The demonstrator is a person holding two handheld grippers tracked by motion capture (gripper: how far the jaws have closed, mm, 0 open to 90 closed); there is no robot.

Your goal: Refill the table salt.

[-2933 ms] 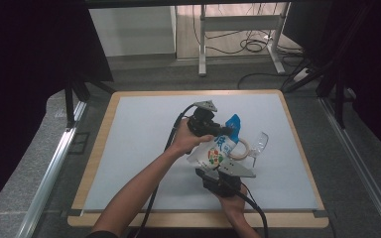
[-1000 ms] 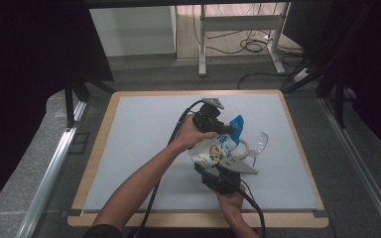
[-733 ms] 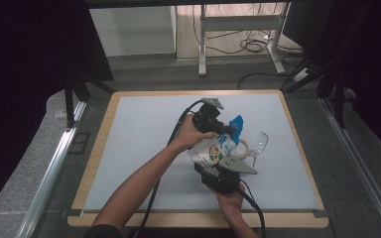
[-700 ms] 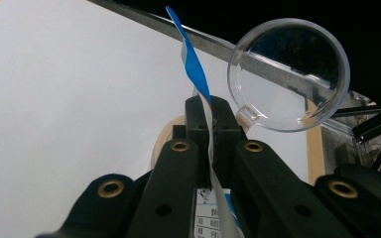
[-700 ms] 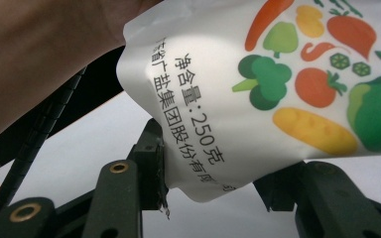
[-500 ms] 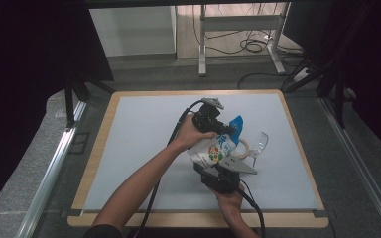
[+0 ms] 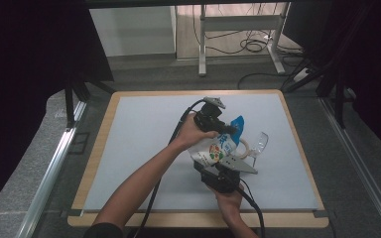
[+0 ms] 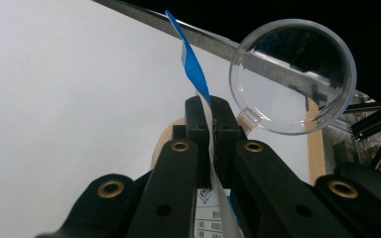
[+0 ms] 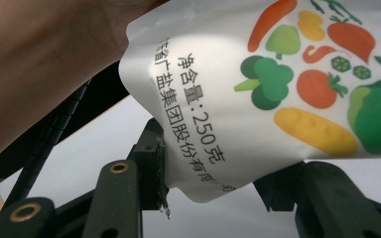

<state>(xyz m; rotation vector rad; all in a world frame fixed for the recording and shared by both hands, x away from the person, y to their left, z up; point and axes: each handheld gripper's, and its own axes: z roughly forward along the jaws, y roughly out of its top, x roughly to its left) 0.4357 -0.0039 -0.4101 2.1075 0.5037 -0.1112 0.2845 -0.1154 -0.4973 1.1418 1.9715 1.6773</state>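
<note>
Pouch (image 7: 213, 148) is held off the table (image 7: 129, 144), right of centre. Its blue top edge (image 8: 192, 69) is pinched flat in the fully closed left gripper (image 8: 210, 124); its lower body is clamped between the part-open jaws of the right gripper (image 9: 218, 173). Clear cup (image 8: 292, 74) lies just beside, toward the right edge.
</note>
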